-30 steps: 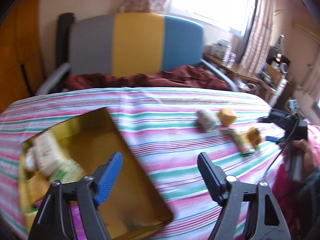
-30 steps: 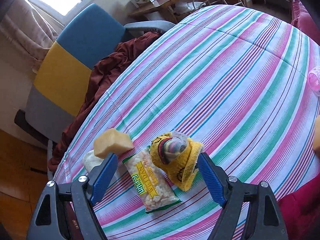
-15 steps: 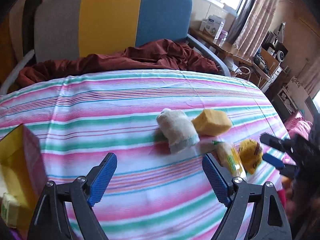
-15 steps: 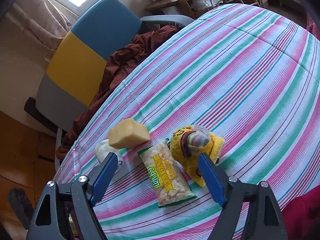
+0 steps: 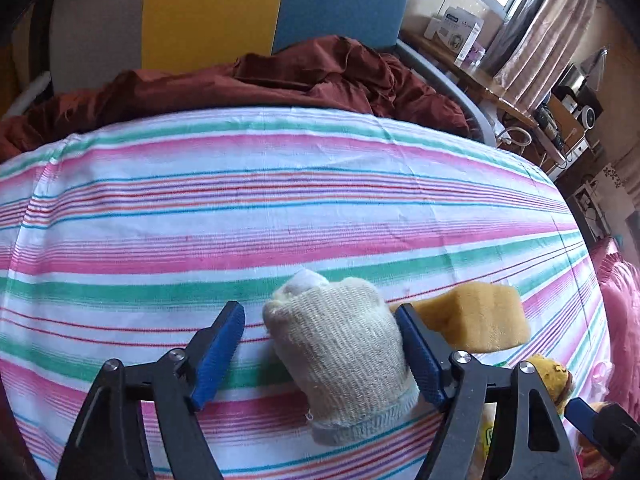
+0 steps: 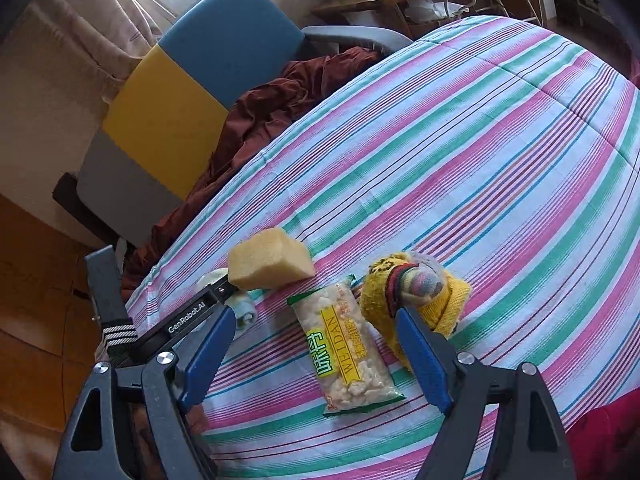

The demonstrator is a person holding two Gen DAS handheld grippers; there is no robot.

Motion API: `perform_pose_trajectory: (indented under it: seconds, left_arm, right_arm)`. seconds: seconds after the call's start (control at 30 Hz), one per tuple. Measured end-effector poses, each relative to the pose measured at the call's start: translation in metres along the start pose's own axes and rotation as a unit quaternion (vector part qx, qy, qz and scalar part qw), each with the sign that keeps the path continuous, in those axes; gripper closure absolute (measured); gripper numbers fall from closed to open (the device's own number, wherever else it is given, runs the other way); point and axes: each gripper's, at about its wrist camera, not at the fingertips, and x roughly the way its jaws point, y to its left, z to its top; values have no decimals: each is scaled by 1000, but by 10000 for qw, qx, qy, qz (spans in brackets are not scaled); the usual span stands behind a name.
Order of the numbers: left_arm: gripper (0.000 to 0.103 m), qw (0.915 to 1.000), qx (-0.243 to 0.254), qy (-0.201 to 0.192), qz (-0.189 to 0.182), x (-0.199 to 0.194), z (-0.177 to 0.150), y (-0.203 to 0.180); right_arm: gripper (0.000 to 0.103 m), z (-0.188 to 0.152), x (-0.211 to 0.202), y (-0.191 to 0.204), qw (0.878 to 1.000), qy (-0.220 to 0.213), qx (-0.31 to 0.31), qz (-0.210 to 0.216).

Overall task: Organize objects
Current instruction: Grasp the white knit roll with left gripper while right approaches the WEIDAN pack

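Note:
A rolled cream sock (image 5: 340,356) lies on the striped cloth between the open jaws of my left gripper (image 5: 320,316); its right finger touches the sock, the left stands apart. A yellow sponge (image 5: 476,320) sits just right of it. In the right wrist view the sponge (image 6: 270,260), a snack packet (image 6: 346,344) and a yellow sock bundle (image 6: 416,292) lie in a row. My right gripper (image 6: 312,324) is open above the packet. The left gripper's finger (image 6: 188,316) reaches in beside the sponge, over the cream sock (image 6: 242,308).
A striped cloth (image 5: 280,208) covers the table. A chair (image 5: 224,8) with a maroon cloth (image 5: 260,80) stands behind the far edge. A cluttered wooden desk (image 5: 480,76) is at the back right.
My left gripper swung right from the yellow box and came down around the cream sock. My right gripper drew back slightly and shifted left, from around the yellow bundle to over the packet.

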Motion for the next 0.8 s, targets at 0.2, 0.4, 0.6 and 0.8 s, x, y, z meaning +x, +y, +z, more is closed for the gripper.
perform_pose_trajectory:
  seconds: [0.2,0.4,0.6,0.8]
  left_arm:
    - [49,9998,203,-40,-69,-18,-25,-3]
    - [51,9980,399,-350,341,-59,-75,7]
    - [50,9897,915,-918,605,-91,-135,8]
    - [50,9918,729,-946,450,-82,-133,17]
  right_arm:
    - [19,-1,0,6,9998,-28,-169,-70]
    - [19,-3,1,9,9996,15,-261,-124]
    - [21,-10,6,21,9978,123,-589,-294]
    - [22,-15,13,35,9942,155,-953,-479]
